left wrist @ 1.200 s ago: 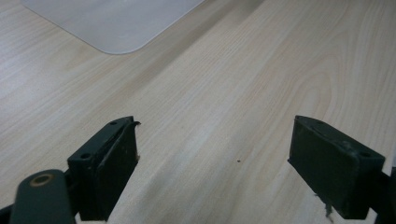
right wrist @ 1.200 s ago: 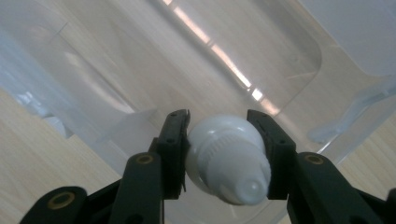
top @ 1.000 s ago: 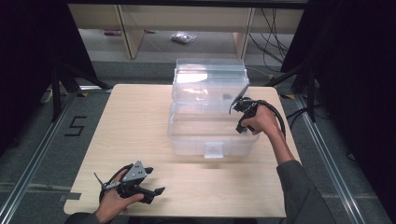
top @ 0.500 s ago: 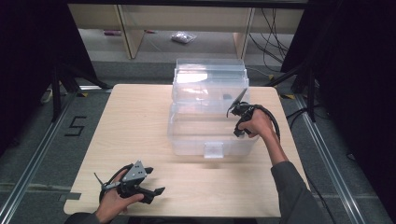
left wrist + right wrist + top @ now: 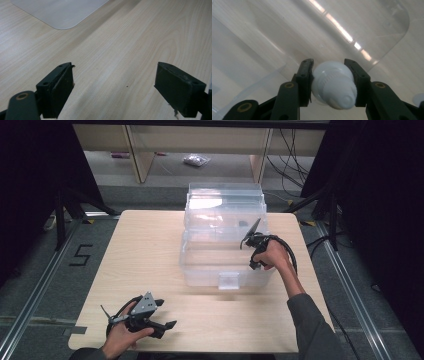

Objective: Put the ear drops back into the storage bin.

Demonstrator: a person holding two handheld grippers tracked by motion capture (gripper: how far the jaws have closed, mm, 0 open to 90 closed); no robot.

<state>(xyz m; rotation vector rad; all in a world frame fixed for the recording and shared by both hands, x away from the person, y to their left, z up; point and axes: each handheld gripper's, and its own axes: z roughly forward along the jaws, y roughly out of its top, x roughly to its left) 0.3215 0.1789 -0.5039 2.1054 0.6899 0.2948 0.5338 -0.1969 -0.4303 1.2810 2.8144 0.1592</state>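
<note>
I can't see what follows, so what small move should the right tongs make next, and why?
Probably lower a little and open. The right tongs are shut on a white bulb-shaped object above the clear plastic bin, its lid already open. The left tongs rest open over the wooden table, idle.

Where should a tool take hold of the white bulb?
On its round dome, from two opposite sides, as the right tool does: the bulb is widest there, and the ribbed neck and base point back toward the camera, staying free.
</note>
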